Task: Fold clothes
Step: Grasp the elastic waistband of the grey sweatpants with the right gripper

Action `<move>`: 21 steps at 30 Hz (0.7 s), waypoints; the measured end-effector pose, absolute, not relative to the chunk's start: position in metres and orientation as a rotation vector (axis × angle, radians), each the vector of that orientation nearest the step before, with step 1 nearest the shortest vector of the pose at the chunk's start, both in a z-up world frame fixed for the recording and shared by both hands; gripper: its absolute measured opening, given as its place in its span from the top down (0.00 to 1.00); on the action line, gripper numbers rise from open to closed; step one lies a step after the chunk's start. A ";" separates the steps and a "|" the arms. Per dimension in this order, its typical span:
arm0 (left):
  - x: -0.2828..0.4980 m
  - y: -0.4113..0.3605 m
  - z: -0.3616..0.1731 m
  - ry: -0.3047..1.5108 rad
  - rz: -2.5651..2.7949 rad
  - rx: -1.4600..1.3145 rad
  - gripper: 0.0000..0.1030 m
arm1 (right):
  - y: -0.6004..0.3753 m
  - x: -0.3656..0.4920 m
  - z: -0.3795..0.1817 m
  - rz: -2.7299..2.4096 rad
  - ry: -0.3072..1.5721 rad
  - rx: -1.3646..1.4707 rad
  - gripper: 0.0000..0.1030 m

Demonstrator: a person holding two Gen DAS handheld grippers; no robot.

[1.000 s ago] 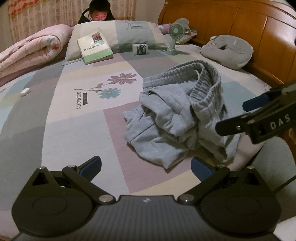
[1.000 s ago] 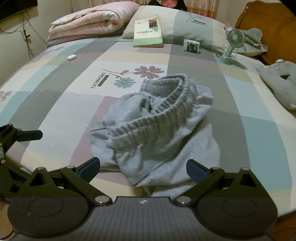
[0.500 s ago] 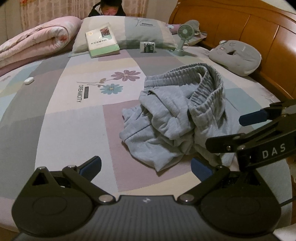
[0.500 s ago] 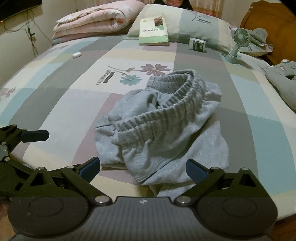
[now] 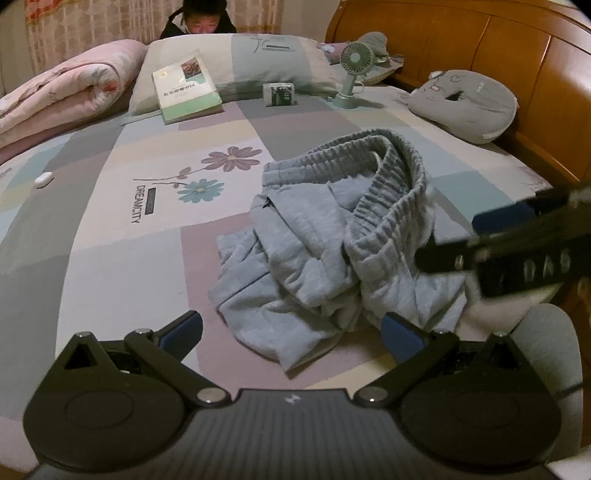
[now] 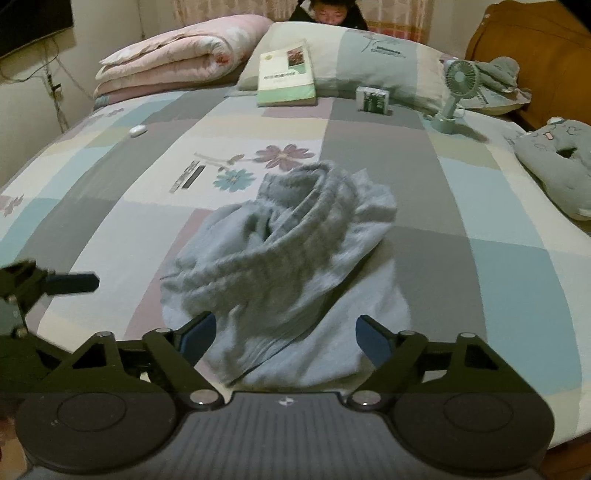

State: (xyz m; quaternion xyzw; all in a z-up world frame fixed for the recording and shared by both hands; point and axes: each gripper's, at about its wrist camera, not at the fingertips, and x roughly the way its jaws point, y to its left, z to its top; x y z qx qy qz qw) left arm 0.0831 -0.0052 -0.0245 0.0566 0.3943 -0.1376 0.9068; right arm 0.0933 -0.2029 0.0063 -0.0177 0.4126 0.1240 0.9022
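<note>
A: Item one, task status. What is showing?

B: The grey sweatpants [image 5: 332, 236] are lying in a crumpled heap near the front edge of the bed [image 5: 110, 258], ribbed waistband uppermost and curling round the top of the pile. No fold is made, and no leg is laid flat. By my reading, everything is still ahead: spreading, smoothing, then folding.

A: Item two, tools.

B: The left tool [image 5: 291, 328] is hanging released just short of the heap, jaws wide, nothing between the pads. The right tool [image 6: 284, 336] is hovering over the near hem with its jaws closing; cloth is lying in the gap below, but the pads are not pressing on it, so nothing is grasped yet. In my judgement a first pick-up is being lined up.

A: Item three, writing.

B: The bedsheet is carrying a flower print with the word "DREAMCITY" [image 5: 142, 204] beside it. The right tool's side, seen from the left camera, is showing the letters "DAS" [image 5: 545, 264], blurred. The book [image 5: 186, 88] leaning on the pillow [image 5: 280, 59] is bearing printed characters too small to read. The small box [image 5: 279, 94] next to it is likewise illegible.

A: Item four, other stock.

B: A rolled pink quilt [image 5: 62, 96], a small green fan [image 5: 352, 74], a grey cushion [image 5: 469, 107] by the wooden headboard [image 5: 517, 48], and a person [image 5: 201, 18] sitting behind the pillow.
</note>
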 end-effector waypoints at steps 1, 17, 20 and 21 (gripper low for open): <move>0.084 -0.006 -0.025 0.812 -0.285 0.119 0.01 | -0.206 0.096 0.010 0.254 0.852 -0.030 0.19; 0.090 -0.001 -0.030 0.796 -0.320 0.112 0.01 | -0.189 0.229 0.015 0.187 0.996 -0.193 0.54; 0.091 -0.001 -0.031 0.800 -0.330 0.110 0.01 | -0.194 0.235 0.008 0.197 1.040 -0.259 0.71; 0.091 -0.001 -0.032 0.804 -0.333 0.109 0.01 | -0.200 0.234 0.009 0.211 1.048 -0.260 0.72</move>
